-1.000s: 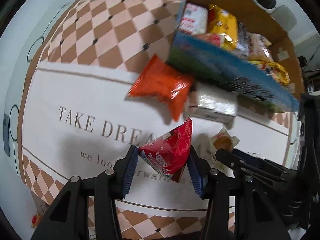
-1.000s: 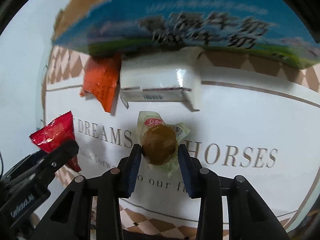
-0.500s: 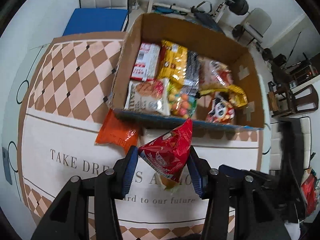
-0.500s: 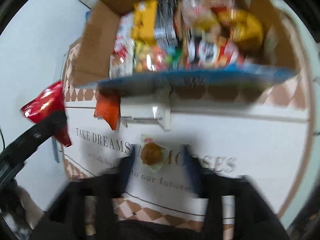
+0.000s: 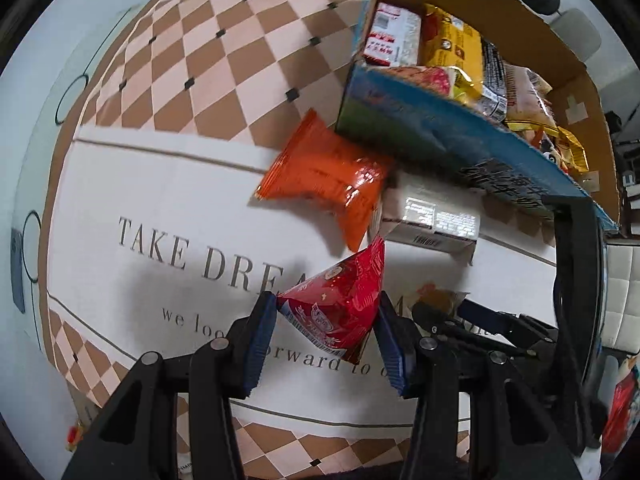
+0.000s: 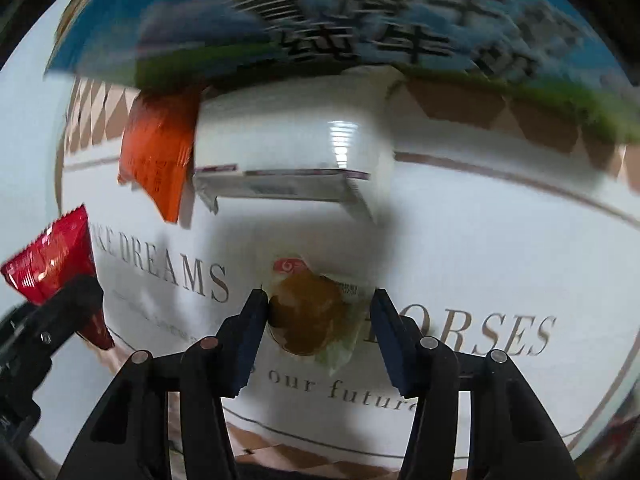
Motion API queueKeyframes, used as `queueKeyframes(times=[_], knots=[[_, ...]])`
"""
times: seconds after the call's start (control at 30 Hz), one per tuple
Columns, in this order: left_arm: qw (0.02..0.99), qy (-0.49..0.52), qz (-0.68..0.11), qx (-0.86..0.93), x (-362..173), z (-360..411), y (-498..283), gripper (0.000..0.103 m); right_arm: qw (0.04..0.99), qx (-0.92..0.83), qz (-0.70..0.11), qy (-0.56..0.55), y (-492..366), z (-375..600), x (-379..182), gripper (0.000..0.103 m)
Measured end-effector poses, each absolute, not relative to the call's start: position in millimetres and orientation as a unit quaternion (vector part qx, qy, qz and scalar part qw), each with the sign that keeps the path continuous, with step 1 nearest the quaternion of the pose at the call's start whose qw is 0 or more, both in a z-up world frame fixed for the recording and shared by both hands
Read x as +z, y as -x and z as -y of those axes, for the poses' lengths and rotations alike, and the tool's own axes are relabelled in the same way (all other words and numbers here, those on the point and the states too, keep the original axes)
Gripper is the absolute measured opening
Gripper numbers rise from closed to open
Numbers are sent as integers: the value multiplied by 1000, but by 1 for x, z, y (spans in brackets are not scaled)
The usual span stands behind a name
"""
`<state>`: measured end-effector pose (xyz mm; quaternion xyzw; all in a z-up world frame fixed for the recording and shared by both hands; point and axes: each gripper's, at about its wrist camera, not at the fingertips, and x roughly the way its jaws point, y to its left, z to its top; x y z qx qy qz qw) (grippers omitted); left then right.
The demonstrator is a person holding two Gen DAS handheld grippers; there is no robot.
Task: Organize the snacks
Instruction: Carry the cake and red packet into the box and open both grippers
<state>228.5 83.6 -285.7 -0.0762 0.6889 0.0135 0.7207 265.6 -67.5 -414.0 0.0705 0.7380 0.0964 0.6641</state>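
A red triangular snack packet (image 5: 340, 308) hangs above the mat, and my left gripper (image 5: 326, 320) is shut on it. The same packet (image 6: 52, 264) shows at the left edge of the right wrist view. A brown bun in a clear wrapper (image 6: 308, 316) lies on the mat between the jaws of my right gripper (image 6: 320, 312), which are closing. The left pad touches the bun and the right pad stands off it. The snack carton (image 5: 440, 136), blue-sided, holds several packets at the upper right.
An orange packet (image 5: 328, 176) and a white box (image 5: 432, 220) lie on the mat against the carton's near wall. The white mat (image 5: 140, 200) has grey lettering and a checkered border. A white chair (image 5: 620, 288) stands at the right.
Both hands rose above the carton and came back down. The right gripper let go of the bun and now stands around it again. The left still holds the red packet.
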Motion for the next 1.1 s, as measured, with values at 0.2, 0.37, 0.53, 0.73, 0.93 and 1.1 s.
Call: queueKeyframes(times=[0.2,0.37,0.53,0.73,0.93,1.1], knots=[[721,91,-687,11,-283,-84,-222,46,681,104,-722,-60,-250,67,-405,53],[733,96,-673,-20,-254,-67,-224,46,704,122,-692,-108,-237,97,-349,53],[757,100,-640,-82,-202,-30,-245,46,750,124,-632,-147,-252,145,-263,53],[764,91,-624,-137,-177,22,-301,46,795,74,-583,-150,-307,214,-215,53],[715,62,-676,-167,-224,71,-357,47,783,33,-601,-155,-357,248,-239,55],[661,66,-729,-162,-282,81,-375,57,736,15,-654,-174,-378,258,-290,81]])
